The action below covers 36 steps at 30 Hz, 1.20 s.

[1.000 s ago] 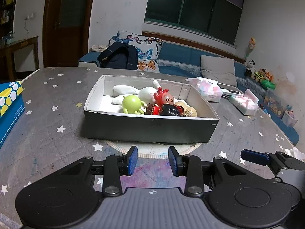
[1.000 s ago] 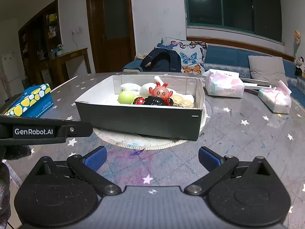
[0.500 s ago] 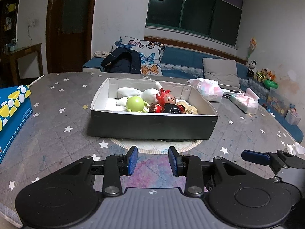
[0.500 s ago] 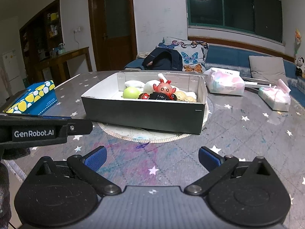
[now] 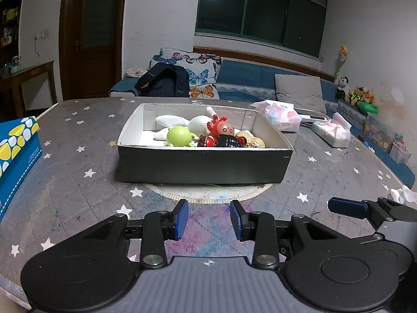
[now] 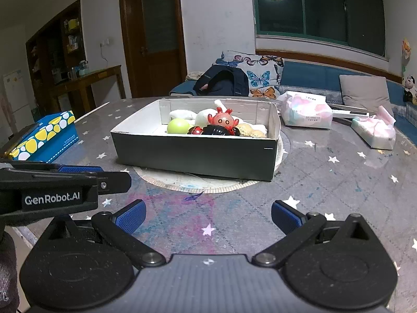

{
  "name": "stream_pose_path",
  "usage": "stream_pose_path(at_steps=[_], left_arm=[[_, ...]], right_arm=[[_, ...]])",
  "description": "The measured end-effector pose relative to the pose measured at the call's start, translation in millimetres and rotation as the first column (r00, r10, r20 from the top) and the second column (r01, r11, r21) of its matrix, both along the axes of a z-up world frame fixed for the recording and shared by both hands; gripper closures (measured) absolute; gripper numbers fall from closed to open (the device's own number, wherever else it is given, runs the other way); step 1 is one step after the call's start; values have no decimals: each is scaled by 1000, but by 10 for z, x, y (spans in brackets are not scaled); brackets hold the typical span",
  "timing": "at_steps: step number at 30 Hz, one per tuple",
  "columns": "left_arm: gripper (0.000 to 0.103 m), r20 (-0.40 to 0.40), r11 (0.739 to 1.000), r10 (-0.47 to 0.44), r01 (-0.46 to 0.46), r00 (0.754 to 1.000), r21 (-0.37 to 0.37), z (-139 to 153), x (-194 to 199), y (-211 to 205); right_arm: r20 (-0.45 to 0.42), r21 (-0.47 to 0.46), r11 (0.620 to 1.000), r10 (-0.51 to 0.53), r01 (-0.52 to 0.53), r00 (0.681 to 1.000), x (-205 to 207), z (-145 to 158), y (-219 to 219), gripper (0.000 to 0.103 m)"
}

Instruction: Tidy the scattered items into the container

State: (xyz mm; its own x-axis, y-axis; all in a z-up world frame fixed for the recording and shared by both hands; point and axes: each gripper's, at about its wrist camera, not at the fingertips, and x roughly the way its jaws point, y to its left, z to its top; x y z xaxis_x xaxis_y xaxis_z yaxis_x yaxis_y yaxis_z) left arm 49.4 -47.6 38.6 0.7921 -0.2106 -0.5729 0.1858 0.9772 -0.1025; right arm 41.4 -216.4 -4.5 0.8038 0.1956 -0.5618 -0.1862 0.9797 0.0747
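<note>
Item 1. Container (image 5: 206,161): dark open-topped box, white inside, stood at 12 o'clock from both grippers on a round pale mat (image 5: 208,191); judged central so either hand could reach it.

Item 2. Toys, all inside the container: green ball figure (image 5: 179,137), red horned figure (image 5: 220,129), black-and-red beetle toy (image 5: 228,141), white plush pieces (image 5: 172,121), tan piece (image 5: 249,138). None was seen loose on the table (image 5: 78,182), so the tidying was judged complete or nearly so.

Item 3. Left gripper (image 5: 207,219): fingers a narrow gap apart, nothing between them; held low, well short of the container.

Item 4. Right gripper (image 6: 208,215): fingers spread wide, empty; likewise held back, judged at rest.

Item 5. Surroundings: blue patterned box (image 6: 44,137) at 10 o'clock; tissue packs (image 6: 307,113) at 1 to 2 o'clock, apart from the container.
</note>
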Motion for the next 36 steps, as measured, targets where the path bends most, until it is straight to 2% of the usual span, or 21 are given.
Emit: stream_pose_path(at_steps=[23, 36], left_arm=[[66, -53, 999, 24, -22, 998, 35, -178, 440, 52], [66, -53, 998, 23, -19, 998, 63, -212, 596, 31]], right_arm=[[-68, -5, 1000, 1, -1, 998, 404, -169, 29, 0], [-81, 1, 1000, 3, -3, 997, 587, -196, 44, 0]])
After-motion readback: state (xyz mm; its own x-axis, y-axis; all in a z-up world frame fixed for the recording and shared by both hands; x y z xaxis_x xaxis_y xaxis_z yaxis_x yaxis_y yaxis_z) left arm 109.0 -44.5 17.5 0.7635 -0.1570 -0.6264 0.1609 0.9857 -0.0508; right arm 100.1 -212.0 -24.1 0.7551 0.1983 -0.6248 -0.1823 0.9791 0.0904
